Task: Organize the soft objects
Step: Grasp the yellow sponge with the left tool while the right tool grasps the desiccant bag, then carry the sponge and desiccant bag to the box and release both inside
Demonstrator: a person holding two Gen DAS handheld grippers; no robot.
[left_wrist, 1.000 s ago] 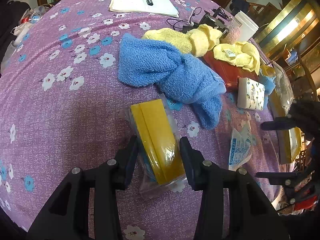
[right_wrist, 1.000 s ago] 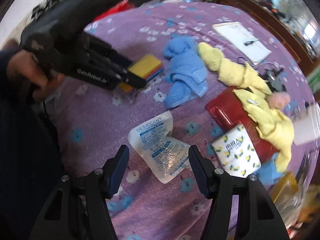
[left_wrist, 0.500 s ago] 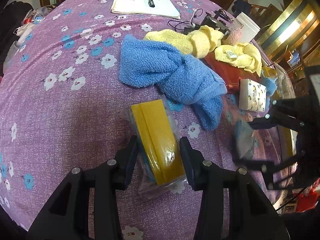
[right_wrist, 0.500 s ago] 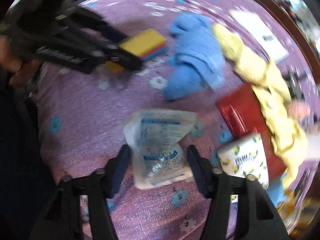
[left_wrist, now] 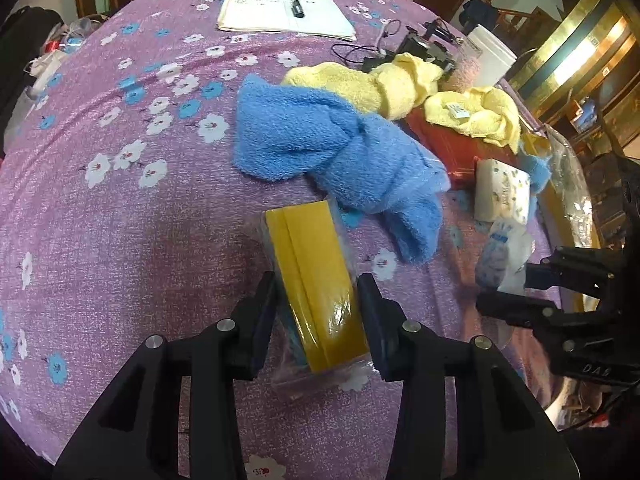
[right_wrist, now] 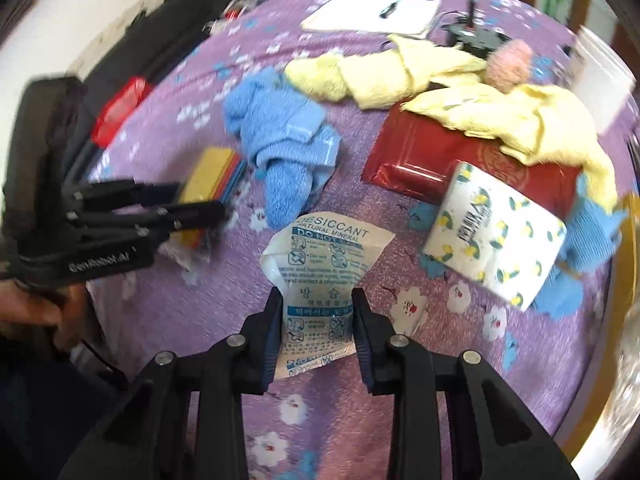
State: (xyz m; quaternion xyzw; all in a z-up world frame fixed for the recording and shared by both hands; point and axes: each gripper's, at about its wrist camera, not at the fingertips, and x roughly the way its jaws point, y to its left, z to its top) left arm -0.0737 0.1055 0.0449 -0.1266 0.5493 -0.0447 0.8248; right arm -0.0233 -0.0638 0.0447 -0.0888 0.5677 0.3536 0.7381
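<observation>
A plastic-wrapped pack of yellow sponges point(left_wrist: 312, 264) lies on the purple flowered cloth point(left_wrist: 120, 220). My left gripper point(left_wrist: 318, 300) has its pads against both sides of the pack, jaws still closing a little. A white-and-blue desiccant pouch point(right_wrist: 320, 256) is pinched between the pads of my right gripper point(right_wrist: 318, 312), whose jaws are closing tight on its lower half. In the left wrist view the right gripper point(left_wrist: 504, 288) holds the pouch point(left_wrist: 500, 248) at the right. A crumpled blue towel point(left_wrist: 332, 148) lies just beyond the sponges, with yellow towels point(left_wrist: 380, 84) behind it.
A red flat packet point(right_wrist: 432, 156) and a lemon-print tissue pack point(right_wrist: 496, 240) lie right of the pouch. A notebook with a pen point(left_wrist: 284, 12), cables, a pink pompom point(right_wrist: 510, 60) and a white tub point(left_wrist: 490, 56) sit at the far side. A hand point(right_wrist: 32, 308) holds the left gripper.
My right gripper rolled, came down over the desiccant pouch and closed on it. The left gripper stayed on the sponge pack without moving.
</observation>
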